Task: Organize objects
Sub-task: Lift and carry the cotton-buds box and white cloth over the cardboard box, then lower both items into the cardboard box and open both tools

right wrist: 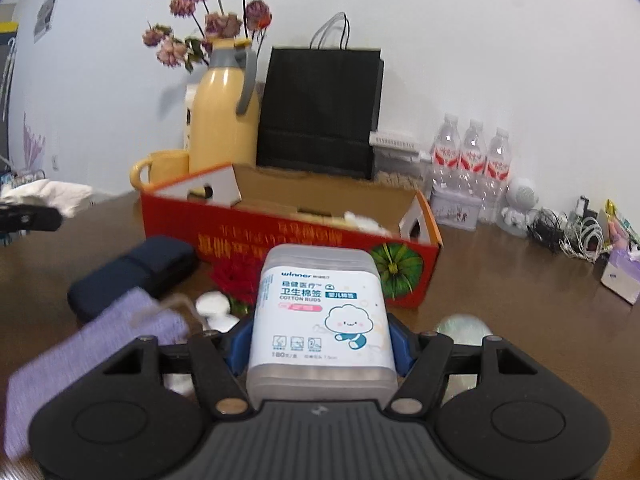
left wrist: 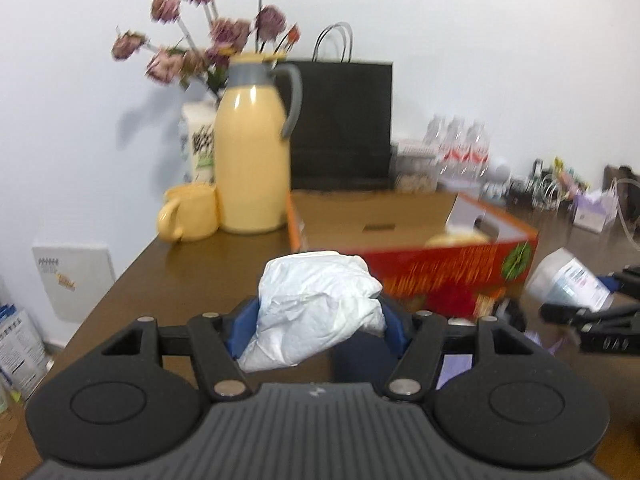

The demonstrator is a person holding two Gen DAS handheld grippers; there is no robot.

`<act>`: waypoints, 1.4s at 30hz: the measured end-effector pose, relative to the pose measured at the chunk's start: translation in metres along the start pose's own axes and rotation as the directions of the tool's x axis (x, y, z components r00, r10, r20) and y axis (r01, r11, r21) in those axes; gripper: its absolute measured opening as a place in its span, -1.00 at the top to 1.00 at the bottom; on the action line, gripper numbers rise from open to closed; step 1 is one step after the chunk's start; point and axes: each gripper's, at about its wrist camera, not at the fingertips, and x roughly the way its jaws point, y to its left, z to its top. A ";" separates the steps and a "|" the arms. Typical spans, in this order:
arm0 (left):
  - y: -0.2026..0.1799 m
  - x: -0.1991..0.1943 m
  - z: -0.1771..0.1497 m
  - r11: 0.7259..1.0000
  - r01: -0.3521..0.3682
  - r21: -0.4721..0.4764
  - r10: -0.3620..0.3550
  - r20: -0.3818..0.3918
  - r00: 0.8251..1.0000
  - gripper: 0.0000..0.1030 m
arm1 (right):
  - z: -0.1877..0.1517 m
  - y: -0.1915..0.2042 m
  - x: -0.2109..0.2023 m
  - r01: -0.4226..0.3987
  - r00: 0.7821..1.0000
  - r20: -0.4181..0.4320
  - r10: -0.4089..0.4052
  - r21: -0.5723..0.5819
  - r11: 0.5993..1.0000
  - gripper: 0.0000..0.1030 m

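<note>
Cotton-bud box point(right wrist: 320, 312): clear plastic, labelled, clamped between the pads of the right tongs point(right wrist: 320, 344) at lower centre of the right wrist view; companion item, a crumpled white wad point(left wrist: 316, 304), pinched in the left tongs point(left wrist: 318, 320) at centre of the left view, both carried above the brown bench point(left wrist: 180, 272). Step judged: carry to the red open-topped carton point(right wrist: 288, 240) just beyond; next move needs each load lifted over the carton's near wall, then released inside. Clearance: dark pouch point(right wrist: 132, 272) and purple cloth point(right wrist: 92, 344) crowd lower left, yellow jug point(left wrist: 252, 160) and black bag point(left wrist: 340, 120) close the far side, bench edge falls away at left.
</note>
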 end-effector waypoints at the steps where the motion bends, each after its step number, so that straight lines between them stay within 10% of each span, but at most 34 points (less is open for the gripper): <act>1: -0.004 0.004 0.006 1.000 0.006 0.000 -0.006 0.009 1.000 -0.25 | 0.004 0.001 0.000 -0.003 1.000 0.013 0.003 -0.001 1.000 -0.26; 21: -0.046 0.145 0.092 0.998 0.006 -0.069 -0.005 0.016 1.000 -0.25 | 0.123 0.008 0.120 0.006 0.995 0.102 -0.012 0.053 0.999 -0.26; 35: -0.033 0.205 0.078 0.995 -0.016 -0.101 0.005 -0.107 0.994 -0.25 | 0.114 0.007 0.186 0.010 1.000 -0.014 -0.008 0.092 0.996 -0.26; 42: -0.034 0.205 0.078 0.995 -0.025 -0.095 0.015 -0.103 0.995 -0.64 | 0.110 0.012 0.191 0.038 0.998 -0.048 -0.034 0.072 0.997 -0.48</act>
